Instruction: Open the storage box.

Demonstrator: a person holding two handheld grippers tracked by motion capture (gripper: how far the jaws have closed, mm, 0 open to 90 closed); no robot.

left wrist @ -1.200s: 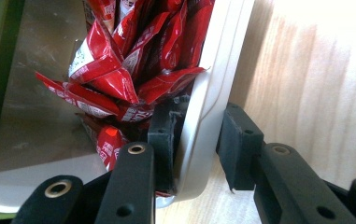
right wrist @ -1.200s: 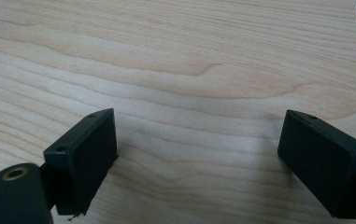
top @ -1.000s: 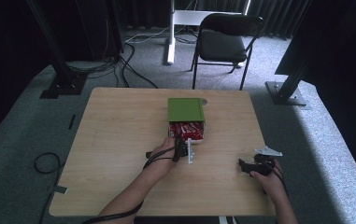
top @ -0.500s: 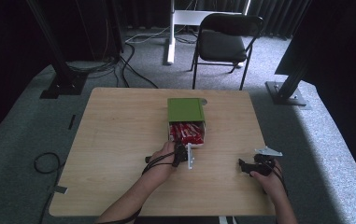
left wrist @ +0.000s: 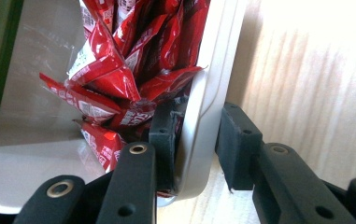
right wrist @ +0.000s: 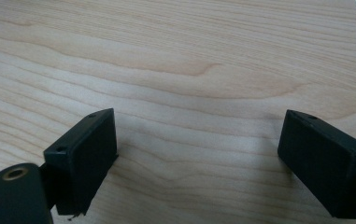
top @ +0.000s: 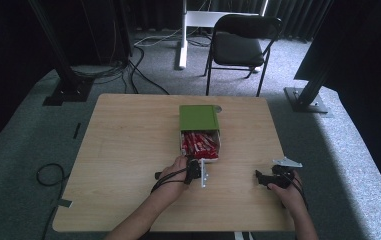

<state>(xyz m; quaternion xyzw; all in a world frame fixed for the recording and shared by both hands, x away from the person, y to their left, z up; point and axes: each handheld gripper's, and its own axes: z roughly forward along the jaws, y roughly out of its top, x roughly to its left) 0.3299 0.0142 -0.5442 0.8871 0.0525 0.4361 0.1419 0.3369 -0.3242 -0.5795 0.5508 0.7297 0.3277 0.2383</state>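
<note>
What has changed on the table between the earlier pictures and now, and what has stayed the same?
The left tongs, clamped on the white tray's wall, have drawn the tray of red packets farther out of the green box, toward the person. The right tongs stayed open and still over the table; the box kept its place.

The high view is looking forward and down from above the person's side, taking in the whole wooden table (top: 128, 150) with the floor and a chair (top: 240, 45) in the upper frame. The left gripper view is sitting very close to the white tray (left wrist: 208, 93) of red packets (left wrist: 133, 60). The right gripper view is facing bare tabletop close up. All three are sharing that tabletop.
</note>
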